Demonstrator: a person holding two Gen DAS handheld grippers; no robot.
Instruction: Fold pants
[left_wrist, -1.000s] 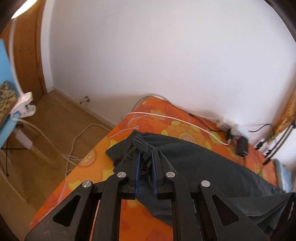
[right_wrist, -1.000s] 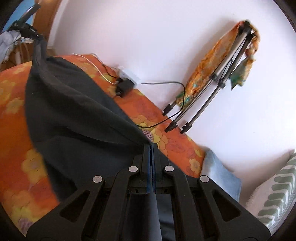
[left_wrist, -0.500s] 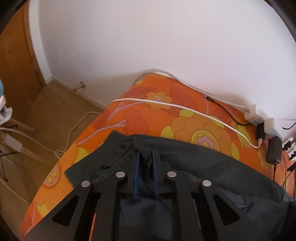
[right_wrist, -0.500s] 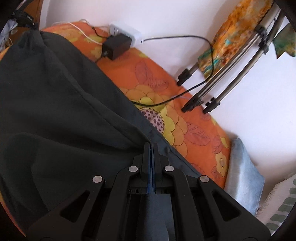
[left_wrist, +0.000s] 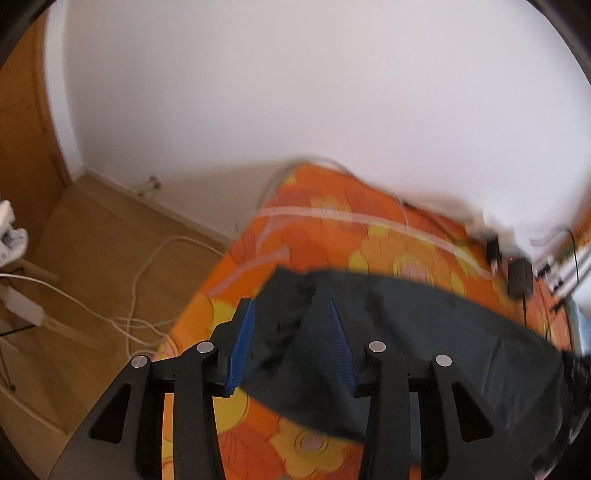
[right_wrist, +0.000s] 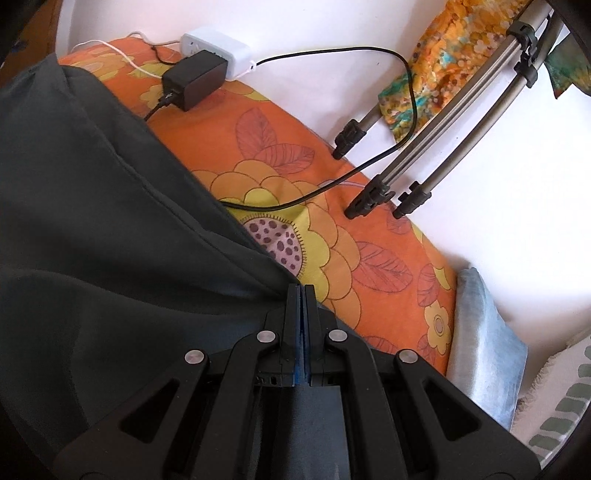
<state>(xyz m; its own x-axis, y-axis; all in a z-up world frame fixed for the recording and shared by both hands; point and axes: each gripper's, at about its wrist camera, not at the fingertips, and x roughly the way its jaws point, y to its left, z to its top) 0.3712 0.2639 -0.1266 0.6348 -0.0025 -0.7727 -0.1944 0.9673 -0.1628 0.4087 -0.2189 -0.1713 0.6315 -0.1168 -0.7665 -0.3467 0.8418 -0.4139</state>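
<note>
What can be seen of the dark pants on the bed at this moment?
The pants are dark charcoal, a thin matte woven-looking cloth with a stitched seam along one edge. They lie spread and creased over the orange floral bedsheet, a gathered end at the bed's corner. The left gripper is opening, its blue pads apart with that bunched end lying loose between them. The right gripper is shut on the opposite edge. A black cable runs beside the cloth.
</note>
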